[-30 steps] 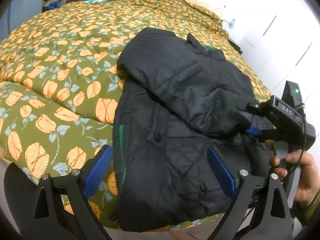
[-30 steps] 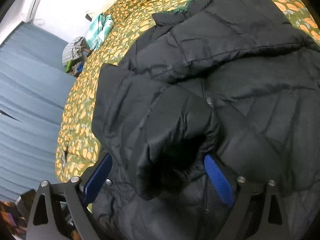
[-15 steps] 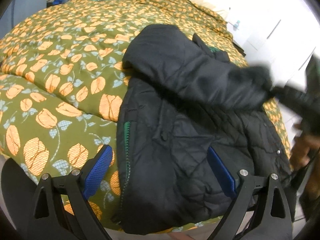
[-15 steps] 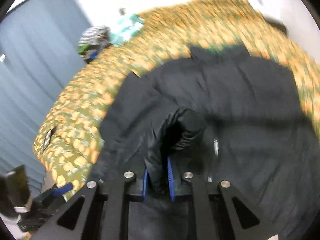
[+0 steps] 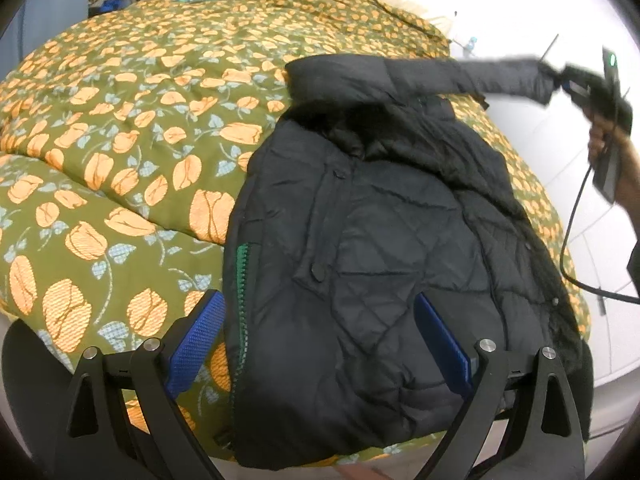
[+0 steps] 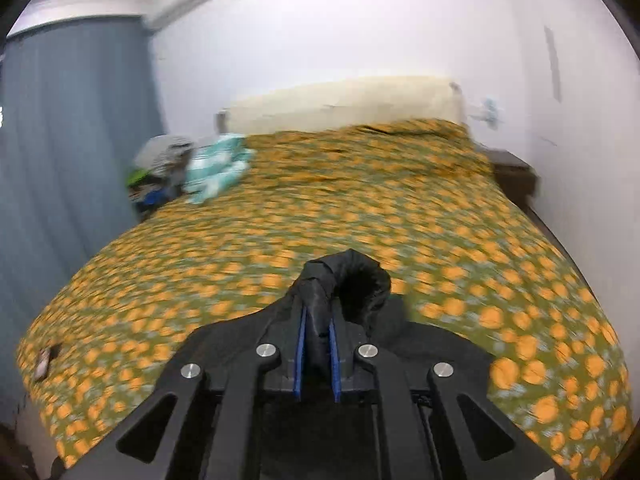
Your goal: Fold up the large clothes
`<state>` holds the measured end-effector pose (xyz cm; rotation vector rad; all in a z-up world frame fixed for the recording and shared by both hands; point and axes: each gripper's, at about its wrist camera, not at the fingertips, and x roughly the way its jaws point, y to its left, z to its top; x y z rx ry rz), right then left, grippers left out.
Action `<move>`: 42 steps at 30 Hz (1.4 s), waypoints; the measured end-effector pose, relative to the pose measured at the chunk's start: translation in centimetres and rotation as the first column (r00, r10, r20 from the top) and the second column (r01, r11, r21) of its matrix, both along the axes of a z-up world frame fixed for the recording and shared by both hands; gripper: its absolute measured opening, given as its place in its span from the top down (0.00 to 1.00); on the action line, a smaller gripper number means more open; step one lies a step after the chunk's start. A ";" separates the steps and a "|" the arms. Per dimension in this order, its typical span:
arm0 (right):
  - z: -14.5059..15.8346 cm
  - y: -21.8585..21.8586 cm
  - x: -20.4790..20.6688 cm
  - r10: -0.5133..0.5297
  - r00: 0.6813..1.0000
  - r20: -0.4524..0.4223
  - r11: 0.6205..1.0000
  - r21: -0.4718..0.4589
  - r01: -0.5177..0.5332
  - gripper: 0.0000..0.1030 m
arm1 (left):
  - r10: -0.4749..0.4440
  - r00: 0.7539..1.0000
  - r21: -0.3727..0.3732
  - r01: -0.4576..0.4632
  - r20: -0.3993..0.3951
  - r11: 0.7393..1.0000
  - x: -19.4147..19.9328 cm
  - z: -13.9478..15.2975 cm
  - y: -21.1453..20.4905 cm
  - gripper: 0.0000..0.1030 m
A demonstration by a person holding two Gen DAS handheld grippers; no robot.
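A black quilted jacket with a green zipper lies on the near right part of the flowered bedspread. My left gripper hangs open just above its hem, nothing between the blue pads. One sleeve is stretched out to the right and lifted off the bed. My right gripper is shut on the sleeve's cuff, held by a hand. In the right wrist view the cuff is pinched between the blue pads of my right gripper and sticks up in front of them.
A folded teal checked cloth and a heap of clothes lie at the bed's far left corner beside a blue curtain. A pale headboard and a dark nightstand stand at the far end. White wall is to the right.
My right gripper shut on the sleeve's cuff, then rose and swung out to the right, pulling the sleeve off the jacket's front and straightening it. My left gripper stayed put.
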<state>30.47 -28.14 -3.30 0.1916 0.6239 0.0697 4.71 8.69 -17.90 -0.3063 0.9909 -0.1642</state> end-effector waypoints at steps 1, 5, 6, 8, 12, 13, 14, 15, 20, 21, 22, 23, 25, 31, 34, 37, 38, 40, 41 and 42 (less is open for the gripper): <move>-1.4 -1.2 0.2 -0.021 0.999 -0.030 1.000 -0.002 0.021 0.91 | -0.001 1.000 0.001 0.001 -0.004 1.000 0.2 -0.1 -0.1 0.07; -9.3 -5.3 0.2 -0.089 0.978 -0.191 0.996 -0.044 0.082 0.91 | -0.015 1.000 0.010 0.015 -0.015 1.000 0.7 -0.2 -0.8 0.07; -11.3 -6.0 0.1 -0.101 0.968 -0.231 0.995 -0.048 0.092 0.91 | -0.019 1.000 0.014 0.020 -0.015 1.000 0.8 -0.1 -0.9 0.07; -15.0 -6.6 -0.2 -0.117 0.946 -0.302 0.993 -0.049 0.107 0.91 | -0.028 0.999 0.025 0.028 -0.016 0.999 0.9 0.0 -1.3 0.07; -18.2 -6.3 -0.9 -0.101 0.938 -0.333 0.995 -0.037 0.094 0.86 | -0.050 0.998 0.064 0.051 -0.024 0.997 1.2 0.1 -2.0 0.07; -18.2 -6.4 -1.0 -0.101 0.939 -0.330 0.995 -0.030 0.096 0.84 | -0.055 0.998 0.072 0.056 -0.029 0.996 1.4 0.1 -2.2 0.07; -18.0 -6.6 -1.1 -0.099 0.938 -0.333 0.995 -0.016 0.099 0.74 | -0.058 0.998 0.078 0.061 -0.032 0.995 1.5 0.1 -2.3 0.07; -17.6 -6.7 -1.3 -0.092 0.936 -0.340 0.995 -0.001 0.098 0.65 | -0.063 0.997 0.085 0.065 -0.033 0.994 1.7 0.2 -2.4 0.07; -15.0 -6.9 -3.9 -0.109 0.952 -0.286 0.994 -0.032 0.105 0.32 | -0.086 0.996 0.123 0.083 0.018 0.989 3.2 1.7 -2.9 0.07; -14.3 -6.7 -4.4 -0.122 0.957 -0.262 0.992 -0.054 0.112 0.32 | -0.092 0.995 0.126 0.088 0.032 0.988 3.9 2.1 -3.0 0.07; -13.3 -6.5 -5.2 -0.132 0.966 -0.224 0.990 -0.079 0.117 0.32 | -0.101 0.994 0.126 0.095 0.043 0.987 4.8 2.5 -3.2 0.07; -12.5 -6.4 -5.7 -0.131 0.972 -0.197 0.989 -0.091 0.115 0.32 | -0.108 0.993 0.127 0.101 0.050 0.987 5.5 2.9 -3.4 0.07; -10.8 -5.5 -6.4 -0.084 0.988 -0.133 0.993 -0.088 0.073 0.32 | -0.130 0.989 0.132 0.120 0.072 0.984 7.7 3.8 -4.2 0.07; -10.9 -1.7 -4.2 0.095 0.989 -0.116 0.994 -0.037 -0.100 0.32 | -0.183 0.972 0.222 0.148 0.146 0.964 16.8 5.4 -7.9 0.07; -14.3 -0.7 -2.3 0.100 0.975 -0.200 0.994 -0.028 -0.107 0.32 | -0.168 0.978 0.232 0.136 0.121 0.963 21.9 4.1 -9.5 0.07; -18.0 -1.3 -1.6 0.080 0.951 -0.298 0.997 0.011 -0.080 0.32 | -0.134 0.991 0.231 0.124 0.028 0.965 25.7 0.6 -10.4 0.07; -18.9 -1.5 -1.7 0.075 0.950 -0.304 0.997 0.026 -0.070 0.32 | -0.119 0.993 0.231 0.118 -0.009 0.966 26.4 -0.8 -10.4 0.07; -19.3 -1.6 -2.1 0.070 0.954 -0.291 0.997 0.033 -0.064 0.32 | -0.117 0.991 0.231 0.129 -0.065 0.965 27.2 -3.5 -10.6 0.06; -19.5 -1.6 -2.3 0.072 0.954 -0.291 0.997 0.036 -0.064 0.32 | -0.121 0.989 0.227 0.137 -0.081 0.964 27.3 -4.6 -10.7 0.06; -19.7 -1.5 -2.4 0.073 0.953 -0.295 0.997 0.036 -0.066 0.32 | -0.123 0.989 0.220 0.139 -0.088 0.966 27.3 -5.6 -10.6 0.06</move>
